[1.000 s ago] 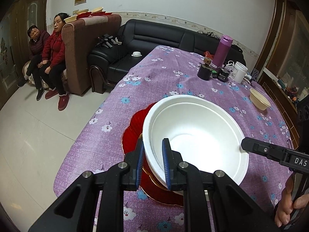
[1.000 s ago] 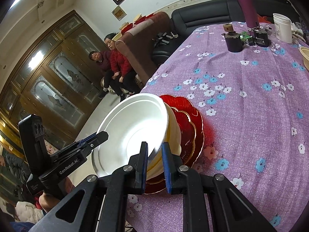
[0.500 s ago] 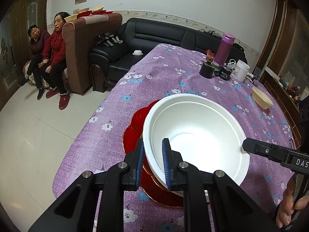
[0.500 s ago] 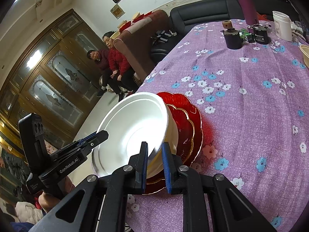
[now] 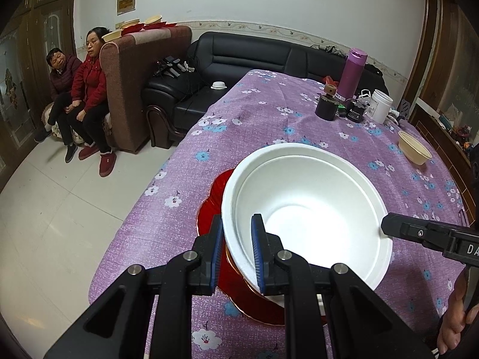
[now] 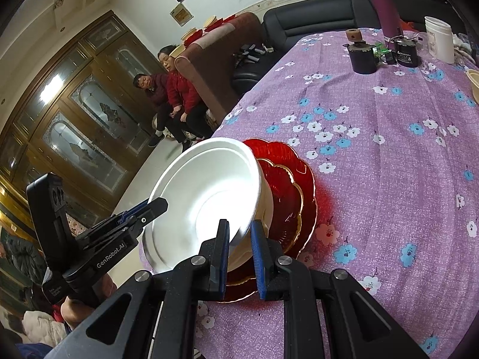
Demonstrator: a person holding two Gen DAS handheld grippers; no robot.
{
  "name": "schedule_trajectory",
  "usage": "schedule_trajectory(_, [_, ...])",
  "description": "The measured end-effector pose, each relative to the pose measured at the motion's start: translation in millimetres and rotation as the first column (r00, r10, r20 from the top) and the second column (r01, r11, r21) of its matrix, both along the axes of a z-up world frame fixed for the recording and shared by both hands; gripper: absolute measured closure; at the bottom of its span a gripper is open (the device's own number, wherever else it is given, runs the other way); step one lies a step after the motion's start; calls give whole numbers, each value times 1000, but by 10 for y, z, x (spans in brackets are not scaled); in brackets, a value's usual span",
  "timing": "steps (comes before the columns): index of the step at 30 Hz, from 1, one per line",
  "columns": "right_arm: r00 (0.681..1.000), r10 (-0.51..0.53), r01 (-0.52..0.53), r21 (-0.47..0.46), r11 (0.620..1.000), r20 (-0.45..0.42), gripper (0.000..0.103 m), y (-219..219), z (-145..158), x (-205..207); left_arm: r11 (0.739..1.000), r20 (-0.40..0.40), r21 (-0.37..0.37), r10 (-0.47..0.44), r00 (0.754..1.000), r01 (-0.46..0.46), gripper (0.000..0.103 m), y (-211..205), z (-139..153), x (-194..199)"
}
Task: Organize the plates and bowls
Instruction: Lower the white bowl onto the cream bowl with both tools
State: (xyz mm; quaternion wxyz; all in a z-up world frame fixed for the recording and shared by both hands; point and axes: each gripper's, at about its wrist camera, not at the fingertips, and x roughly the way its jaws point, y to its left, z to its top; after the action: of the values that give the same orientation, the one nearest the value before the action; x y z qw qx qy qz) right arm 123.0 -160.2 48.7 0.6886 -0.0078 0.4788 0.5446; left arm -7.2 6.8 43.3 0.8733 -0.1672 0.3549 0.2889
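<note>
A large white foam bowl is held tilted over a stack of red gold-edged plates on the purple flowered tablecloth. My left gripper is shut on the bowl's near-left rim. At the opposite rim, the right gripper reaches in from the right. In the right wrist view the right gripper is shut on the white bowl's rim, and the left gripper pinches its far edge. A cream bowl sits under it on the red plates.
A beige bowl stands alone at the table's right side. At the far end are a purple flask, a black jar and a white jar. The table edge drops to the left; two people sit beyond by a black sofa.
</note>
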Motion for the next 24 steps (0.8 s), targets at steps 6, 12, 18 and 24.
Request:
schedule_trajectory(6, [1000,0,0,0,1000,-2,85,0,0,0,1000,-4,10,1,1000,-1,86,-5,1,8])
schedule_trajectory(12, [1000,5,-5,-1,1000,-8,85,7,-4,3,1000,-6,12,2,1000,-2,84,3,0,2])
schedule_trajectory(18, [1000,9,-9,3,1000,-7,85,1,7,-4,1000,-2,19,5,1000,-5,76,7,8,-4])
schedule_trajectory(24, [1000,5,-5,13,1000,-3,85,-49,34,-6,999,3,32,9,1000,-9,74,-3,43,-37])
